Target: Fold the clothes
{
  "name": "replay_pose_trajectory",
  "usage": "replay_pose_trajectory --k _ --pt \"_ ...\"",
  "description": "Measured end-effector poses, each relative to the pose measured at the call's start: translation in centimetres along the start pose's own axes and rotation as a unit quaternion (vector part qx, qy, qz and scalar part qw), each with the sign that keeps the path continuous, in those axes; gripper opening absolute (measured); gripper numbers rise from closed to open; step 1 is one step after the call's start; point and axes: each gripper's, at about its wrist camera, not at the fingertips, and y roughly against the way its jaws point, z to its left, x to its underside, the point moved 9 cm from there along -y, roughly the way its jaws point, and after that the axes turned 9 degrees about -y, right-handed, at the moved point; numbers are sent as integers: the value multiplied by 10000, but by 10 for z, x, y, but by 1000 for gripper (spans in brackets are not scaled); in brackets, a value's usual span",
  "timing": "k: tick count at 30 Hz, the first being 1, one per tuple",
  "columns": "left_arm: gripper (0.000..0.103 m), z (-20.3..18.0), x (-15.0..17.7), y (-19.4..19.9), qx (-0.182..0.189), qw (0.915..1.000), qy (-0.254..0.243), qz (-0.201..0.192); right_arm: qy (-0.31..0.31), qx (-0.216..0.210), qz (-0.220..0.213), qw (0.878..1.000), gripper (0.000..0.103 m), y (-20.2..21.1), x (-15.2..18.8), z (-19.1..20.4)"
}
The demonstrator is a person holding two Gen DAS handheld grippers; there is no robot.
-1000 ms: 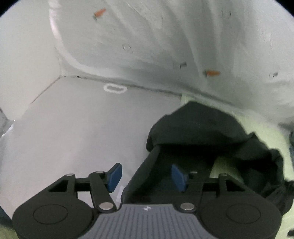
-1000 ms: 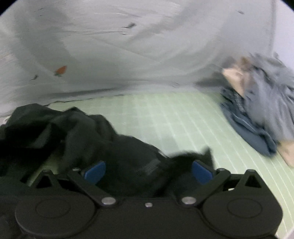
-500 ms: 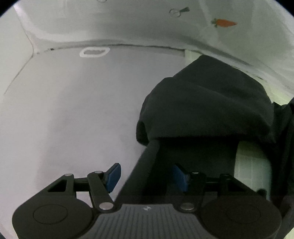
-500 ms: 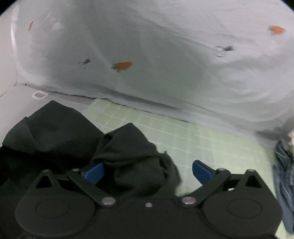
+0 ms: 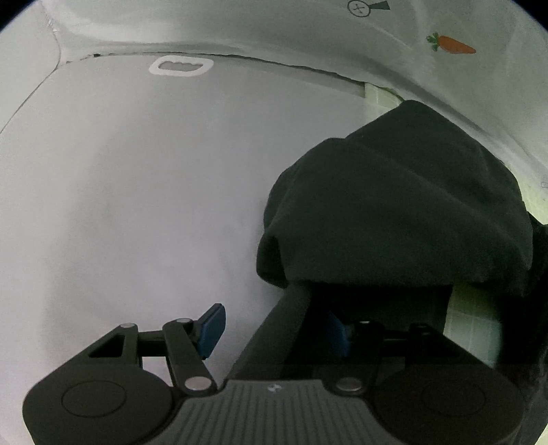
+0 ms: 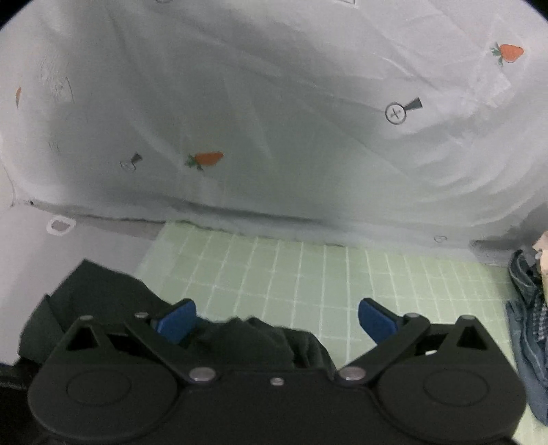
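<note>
Left wrist view shows the black garment [image 5: 394,212] bunched in a rumpled mound at right, straddling the grey surface [image 5: 137,188] and the green gridded mat [image 6: 308,267] — no clean fold yet, so I judge most of the work remains. The left gripper [image 5: 274,325] gapes with a cloth edge between its pads; the right gripper [image 6: 277,318] stands wide over a fabric tuft — neither pinches. More clothes [image 6: 527,315] wait far right.

The left gripper [image 5: 274,325] has its jaws spread, a black garment [image 5: 404,219] draped over the right one, above a grey desk [image 5: 137,171]; carrot-print sheet [image 5: 308,30] behind.
</note>
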Motion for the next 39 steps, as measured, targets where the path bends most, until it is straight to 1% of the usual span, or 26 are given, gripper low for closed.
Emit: replay_pose_trajectory --k 2,4,7,9,10,11,13,16,18,20,23,25,27,29,31,32,33,34,35,36,37,38,39 --pt "63 -1 3 1 -11 10000 2 4 -57 -89 84 9999 102 -1 3 6" --pt "63 -2 7 2 -20 10000 14 19 -176 -250 271 9992 102 -4 11 12" --pt "62 -4 13 2 3 9999 114 98 -600 -576 622 9946 102 -11 28 25" --pt "60 -6 16 2 52 9998 144 121 -627 -509 559 9952 102 -13 35 32" --pt "57 -6 18 3 71 9998 163 128 -531 -414 517 9964 102 -15 36 35" --pt "56 -7 19 4 76 9997 180 127 -480 -359 469 9971 102 -14 37 38" --pt "54 -9 21 5 85 9997 213 123 -584 -362 344 9970 100 -9 35 41" --pt "51 -8 25 5 81 9996 254 115 -766 -625 118 9950 99 2 28 47" --pt "49 -8 26 6 81 9995 282 110 -757 -735 0 9944 93 7 26 54" --pt "49 -7 27 8 77 9995 297 105 -825 -903 -9 9925 92 11 27 63" --pt "48 -6 29 10 71 9994 318 97 -1004 -1224 291 9870 87 6 38 78" --pt "48 -6 30 12 59 9994 322 87 -1150 -1264 639 9832 83 -6 51 83" --pt "48 -7 31 13 41 9995 318 73 -1389 -1349 955 9764 77 -19 65 83" --pt "48 -8 31 13 47 9993 361 76 -1826 -1519 1252 9633 73 -30 74 80" --pt "40 -9 32 14 53 9991 404 78 -2252 -1699 1432 9486 67 -41 78 76" --pt "38 -9 32 14 56 9990 426 80 -2452 -1784 1498 9411 58 -46 79 73" --pt "29 -9 32 14 52 9990 444 82 -2641 -1856 1559 9335 45 -50 81 71" --pt "12 -9 32 16 -39 9991 422 95 -2836 -1936 1593 9256 38 -54 81 67" --pt "6 -9 32 18 -123 9991 402 104 -3015 -2040 1551 9184 16 -56 78 62" --pt "5 -12 28 24 -102 9991 403 45 -3129 -2129 1446 9143 9 -55 73 58" --pt "4 -15 25 29 -82 9991 404 -13 -3179 -2180 1290 9137 7 -53 66 54" --pt "4 -18 21 35 -57 9991 404 -79 -3079 -2161 1005 9211 5 -47 54 47" --pt "3 -23 15 48 21 9990 386 -243 -2883 -2108 649 9318 5 -38 39 41"
